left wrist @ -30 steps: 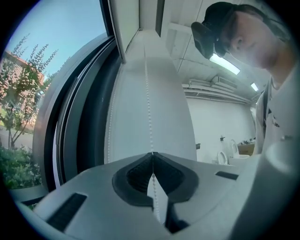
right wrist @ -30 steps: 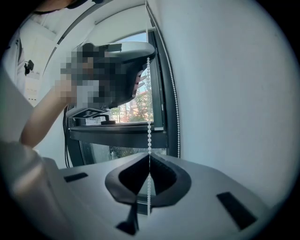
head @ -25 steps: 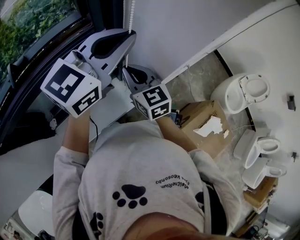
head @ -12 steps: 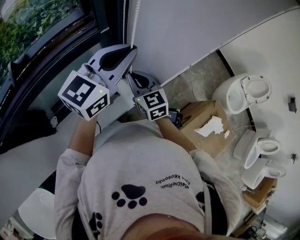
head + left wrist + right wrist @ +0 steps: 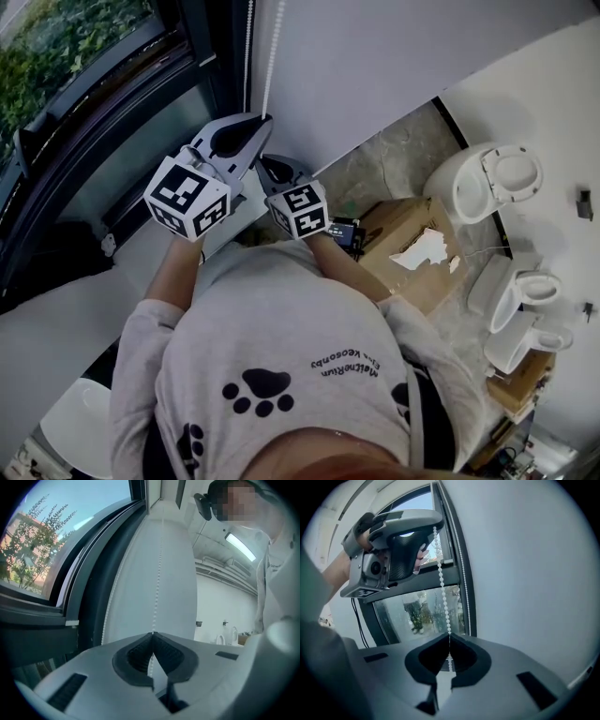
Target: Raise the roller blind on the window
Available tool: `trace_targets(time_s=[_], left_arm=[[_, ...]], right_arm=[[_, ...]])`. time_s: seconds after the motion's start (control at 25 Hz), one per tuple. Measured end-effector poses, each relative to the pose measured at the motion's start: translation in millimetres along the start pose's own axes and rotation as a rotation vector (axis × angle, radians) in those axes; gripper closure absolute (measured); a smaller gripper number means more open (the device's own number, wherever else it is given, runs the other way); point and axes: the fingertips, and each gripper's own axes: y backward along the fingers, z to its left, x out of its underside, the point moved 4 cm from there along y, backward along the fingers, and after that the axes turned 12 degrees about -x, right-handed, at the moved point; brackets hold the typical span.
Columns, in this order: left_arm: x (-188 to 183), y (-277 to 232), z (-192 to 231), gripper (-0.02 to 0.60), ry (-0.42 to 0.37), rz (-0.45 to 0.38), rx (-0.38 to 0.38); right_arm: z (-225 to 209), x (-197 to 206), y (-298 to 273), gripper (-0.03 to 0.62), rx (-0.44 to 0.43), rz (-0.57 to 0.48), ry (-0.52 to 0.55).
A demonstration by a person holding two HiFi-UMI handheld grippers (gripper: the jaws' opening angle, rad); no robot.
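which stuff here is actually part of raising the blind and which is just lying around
Part of the job:
- bead chain
- left gripper, shut on the chain
- right gripper, shut on the same chain lower down
- window

Just lying about:
- torn cardboard box
- toilets on the floor by the wall

Floor (image 5: pixel 394 164): grey stone-look tiles. Cardboard box (image 5: pixel 412 258) w/ torn top sits on it. One white toilet (image 5: pixel 483 183) near the box; two more (image 5: pixel 520 300) side by side. Brown box (image 5: pixel 525 386) just beside those, prob. cardboard too.
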Motion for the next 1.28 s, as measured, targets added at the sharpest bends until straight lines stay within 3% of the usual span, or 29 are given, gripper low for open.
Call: trace_targets(time_s=[0.52, 0.72, 0.88, 1.28], left_arm=[[58.6, 4.4, 3.1, 0.571, 0.05, 0.062, -0.021], [62.8, 6.1, 0.3, 0.571, 0.07, 0.049, -0.011], [63.5, 4.9, 0.2, 0.571, 0.076, 0.037, -0.006], [64.1, 3.8, 5.9, 0.571, 0.095, 0.008, -0.006]], right_arm=[[-4.8, 55.5, -10.5, 0.585, -0.009, 0.093, 0.009], [2.2, 57.0, -12.8, 0.583, -0.061, 0.089, 0.039], [4.6, 42.0, -1.9, 0.484, -0.076, 0.059, 0.041], [19.3, -49.6, 59.5, 0.484, -0.026, -0.146, 0.108]])
